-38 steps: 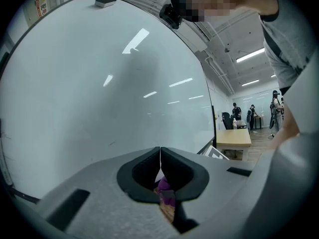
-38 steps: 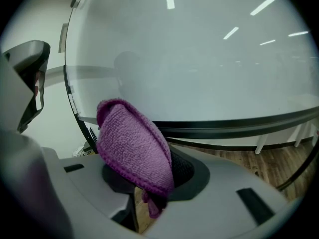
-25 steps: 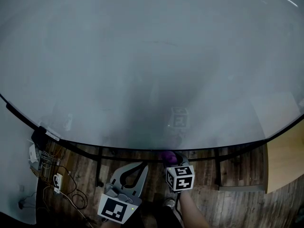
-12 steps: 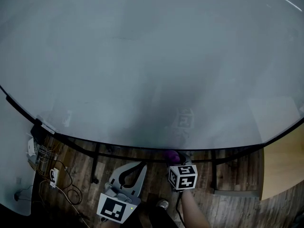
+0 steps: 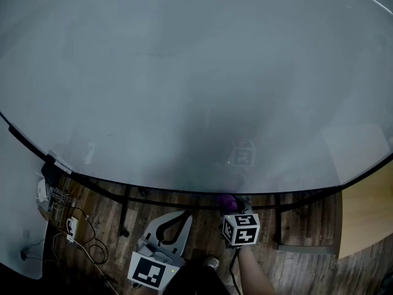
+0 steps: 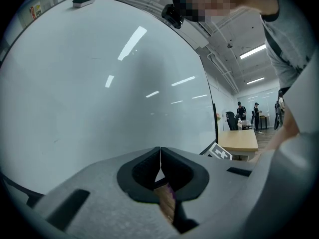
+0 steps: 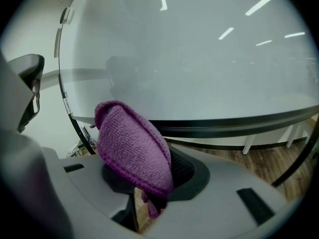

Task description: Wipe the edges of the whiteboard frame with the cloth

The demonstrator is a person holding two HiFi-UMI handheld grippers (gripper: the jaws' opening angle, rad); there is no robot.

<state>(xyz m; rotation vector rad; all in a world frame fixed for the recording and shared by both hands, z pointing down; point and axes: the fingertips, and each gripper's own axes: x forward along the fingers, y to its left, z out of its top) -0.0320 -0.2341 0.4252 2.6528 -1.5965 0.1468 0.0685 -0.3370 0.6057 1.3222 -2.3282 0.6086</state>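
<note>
Cloth (image 7: 130, 151): purple, nubby weave, folded, pinched in right hand-held gripper (image 7: 147, 183).

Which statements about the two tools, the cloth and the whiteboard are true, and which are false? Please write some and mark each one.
1. The right tool grips a purple cloth. True.
2. The left tool also grips a cloth. False: its jaws are together with nothing between them.
3. The purple cloth is close to the lower frame edge of the whiteboard. True.
4. The whiteboard is full of writing. False: its surface looks blank.
</note>
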